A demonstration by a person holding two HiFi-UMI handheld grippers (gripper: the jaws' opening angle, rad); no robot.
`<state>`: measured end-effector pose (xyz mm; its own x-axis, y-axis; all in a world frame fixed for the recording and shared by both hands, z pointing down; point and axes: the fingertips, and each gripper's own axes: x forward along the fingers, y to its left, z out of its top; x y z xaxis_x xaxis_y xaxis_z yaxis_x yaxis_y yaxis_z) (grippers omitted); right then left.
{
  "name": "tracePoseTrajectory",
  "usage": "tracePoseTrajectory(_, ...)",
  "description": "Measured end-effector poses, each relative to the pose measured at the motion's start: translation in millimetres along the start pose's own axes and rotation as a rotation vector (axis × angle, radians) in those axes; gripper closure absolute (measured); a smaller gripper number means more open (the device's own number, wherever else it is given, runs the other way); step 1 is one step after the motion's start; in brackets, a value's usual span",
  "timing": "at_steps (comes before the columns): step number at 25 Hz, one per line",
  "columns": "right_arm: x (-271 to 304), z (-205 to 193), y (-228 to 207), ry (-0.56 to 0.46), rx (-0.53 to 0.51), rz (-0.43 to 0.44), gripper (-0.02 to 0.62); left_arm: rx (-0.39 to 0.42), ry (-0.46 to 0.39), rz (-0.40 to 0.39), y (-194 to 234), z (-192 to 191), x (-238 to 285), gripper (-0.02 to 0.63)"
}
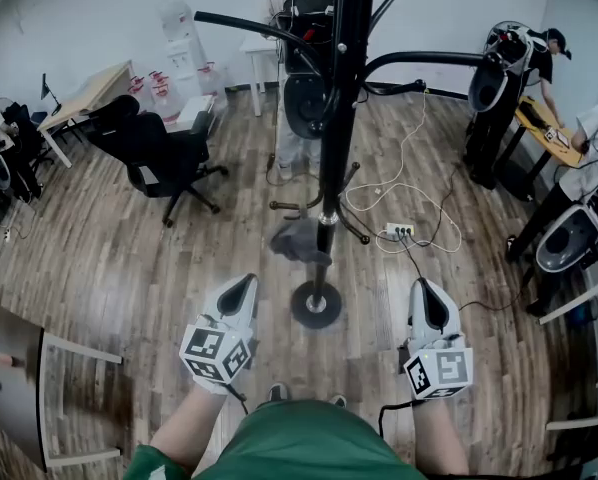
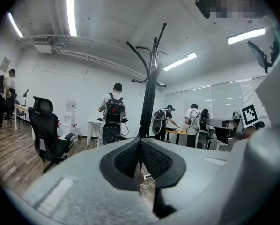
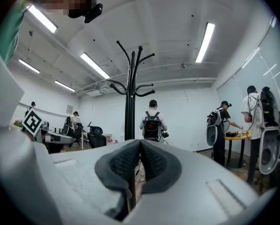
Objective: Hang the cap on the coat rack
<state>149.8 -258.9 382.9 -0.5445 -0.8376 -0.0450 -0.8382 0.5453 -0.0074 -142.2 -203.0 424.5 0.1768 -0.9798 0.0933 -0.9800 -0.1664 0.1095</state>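
Observation:
The black coat rack (image 1: 337, 118) stands in the middle of the head view, its round base (image 1: 316, 305) on the wood floor just ahead of me. A dark grey cap (image 1: 297, 241) sits against the pole low down on its left side; which peg carries it I cannot tell. My left gripper (image 1: 241, 286) is held low, left of the base, and is shut with nothing in it. My right gripper (image 1: 426, 293) is right of the base, also shut and empty. In both gripper views the rack's pole (image 2: 148, 102) (image 3: 129, 111) rises behind the closed pads.
A black office chair (image 1: 154, 153) stands at back left. A power strip with white cables (image 1: 397, 231) lies right of the rack. A person with a backpack (image 1: 299, 28) stands behind it, others work at the right (image 1: 579, 148). A white table frame (image 1: 74, 353) is at my left.

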Motion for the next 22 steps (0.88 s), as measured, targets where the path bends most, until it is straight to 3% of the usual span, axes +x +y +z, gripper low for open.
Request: tracePoseTrajectory(22, -8.5, 3.6, 3.3, -0.036, 0.031, 0.034, 0.594, -0.005, 0.025, 0.011, -5.7, -10.4, -0.9, 0.594)
